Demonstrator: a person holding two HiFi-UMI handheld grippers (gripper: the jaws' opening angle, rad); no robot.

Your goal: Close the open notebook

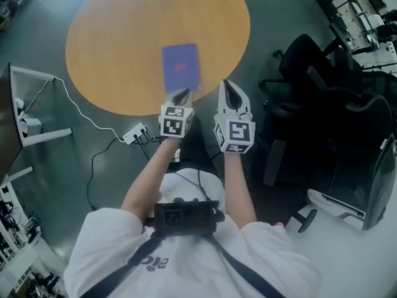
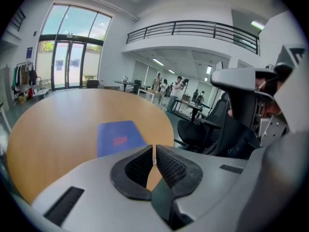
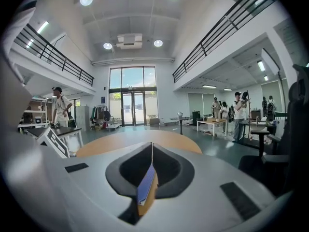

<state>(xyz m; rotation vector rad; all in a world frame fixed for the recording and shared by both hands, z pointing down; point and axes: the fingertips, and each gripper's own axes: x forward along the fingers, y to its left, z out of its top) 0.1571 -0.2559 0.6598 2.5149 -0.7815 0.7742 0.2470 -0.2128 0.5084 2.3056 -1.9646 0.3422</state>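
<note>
A blue notebook (image 1: 180, 66) with a red label lies closed and flat on the round wooden table (image 1: 124, 36), near its front edge. My left gripper (image 1: 180, 94) hangs just short of the notebook's near edge, jaws shut with nothing between them. In the left gripper view the notebook (image 2: 118, 137) lies ahead and a little left of the left gripper (image 2: 154, 150). My right gripper (image 1: 228, 85) is to the right of the notebook at the table's rim, also shut and empty. Seen past the right gripper (image 3: 152, 150), a sliver of the notebook (image 3: 145, 183) shows below the touching tips.
Black office chairs (image 1: 308, 62) stand right of the table. A white power strip (image 1: 134, 133) with cables lies on the floor by the table's near left. A white stand (image 1: 31, 110) is at the far left. People stand far off in the hall.
</note>
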